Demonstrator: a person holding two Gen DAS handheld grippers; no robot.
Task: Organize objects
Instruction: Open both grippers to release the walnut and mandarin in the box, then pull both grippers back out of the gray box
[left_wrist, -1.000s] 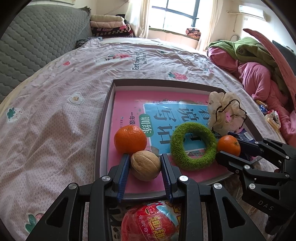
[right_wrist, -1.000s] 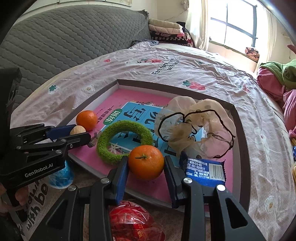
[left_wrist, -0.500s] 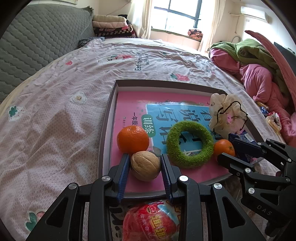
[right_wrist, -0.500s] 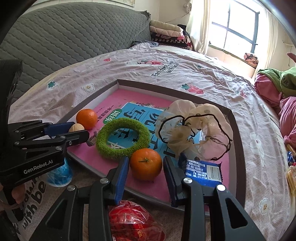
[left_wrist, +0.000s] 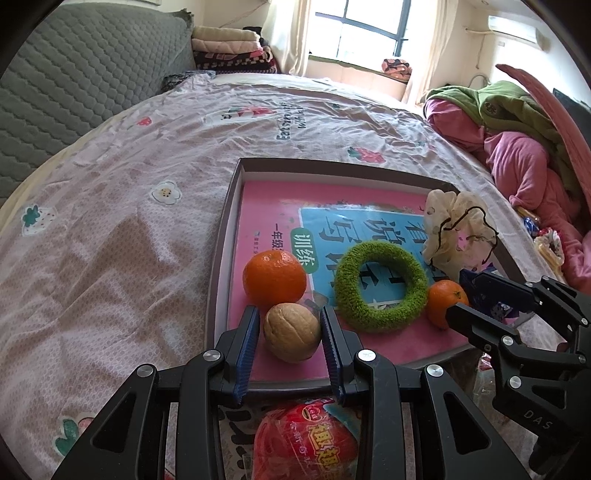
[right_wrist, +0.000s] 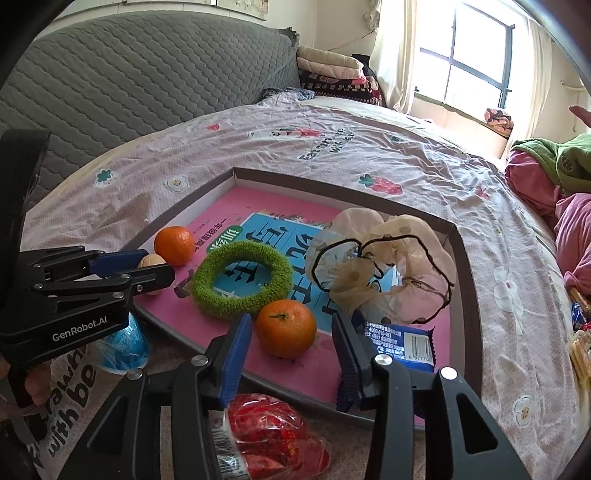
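A grey-rimmed tray (left_wrist: 221, 258) lined with a pink book lies on the bed. My left gripper (left_wrist: 290, 319) is open around a walnut (left_wrist: 291, 332), with small gaps on both sides; a large orange (left_wrist: 274, 278) sits just behind it. My right gripper (right_wrist: 291, 325) is open, its blue pads apart from a small orange (right_wrist: 286, 328) resting on the tray. A green fuzzy ring (right_wrist: 242, 278) and a cream scrunchie (right_wrist: 384, 273) lie further in. A blue snack packet (right_wrist: 400, 341) sits by the right finger.
A red wrapped snack (right_wrist: 273, 439) lies on the bed below the tray's near edge, also in the left wrist view (left_wrist: 306, 439). A blue wrapped item (right_wrist: 122, 343) sits under the left gripper. Pink and green bedding (left_wrist: 517, 122) is piled at the right.
My right gripper has opened off the small orange and drawn back a little. My left gripper has loosened slightly around the walnut. Both views have pulled back and up slightly.
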